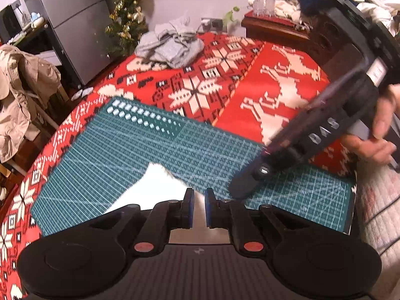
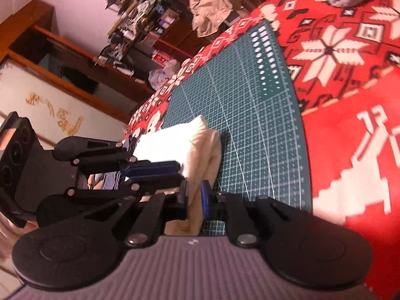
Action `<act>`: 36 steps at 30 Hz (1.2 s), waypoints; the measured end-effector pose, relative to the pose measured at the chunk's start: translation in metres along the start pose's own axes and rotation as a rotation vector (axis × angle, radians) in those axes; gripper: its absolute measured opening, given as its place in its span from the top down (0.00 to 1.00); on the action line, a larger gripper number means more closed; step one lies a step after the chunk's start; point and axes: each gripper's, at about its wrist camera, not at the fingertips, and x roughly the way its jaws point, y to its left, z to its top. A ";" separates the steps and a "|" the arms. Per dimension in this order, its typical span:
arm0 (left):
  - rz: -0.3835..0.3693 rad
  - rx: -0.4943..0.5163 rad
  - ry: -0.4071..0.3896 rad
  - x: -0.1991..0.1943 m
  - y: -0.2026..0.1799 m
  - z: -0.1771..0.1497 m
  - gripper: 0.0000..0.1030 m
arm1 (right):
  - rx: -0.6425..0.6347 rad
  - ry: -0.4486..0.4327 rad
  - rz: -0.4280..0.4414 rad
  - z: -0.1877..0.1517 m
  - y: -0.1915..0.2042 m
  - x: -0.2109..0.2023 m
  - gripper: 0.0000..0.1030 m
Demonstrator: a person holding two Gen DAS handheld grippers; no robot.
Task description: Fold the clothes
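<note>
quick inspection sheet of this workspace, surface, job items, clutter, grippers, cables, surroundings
surface: green cutting mat on a red patterned tablecloth.
job's things: cream folded cloth lying on the mat's near part; grey clothes pile at the table's far edge.
clutter: nothing seen on the mat besides the cloth.
grippers: left gripper nearly closed around the cloth's edge, firm pinch unclear; right gripper closed on the cloth's fold, held by a hand.
cables: nothing seen.
surroundings: grey fridge, small Christmas tree, beige jacket, wooden shelving.
</note>
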 end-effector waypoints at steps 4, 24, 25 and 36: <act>0.045 -0.058 -0.046 -0.019 0.023 -0.001 0.90 | 0.011 -0.019 -0.027 -0.013 0.006 -0.020 0.74; 0.235 -0.490 -0.075 -0.132 0.069 -0.146 0.84 | -0.832 0.154 -0.190 -0.058 0.084 0.032 0.74; 0.236 -0.498 -0.072 -0.132 0.067 -0.148 0.84 | -0.853 0.155 -0.177 -0.056 0.084 0.034 0.75; 0.193 -0.504 -0.053 -0.118 0.061 -0.133 0.84 | -0.921 0.213 -0.033 -0.036 0.069 0.034 0.95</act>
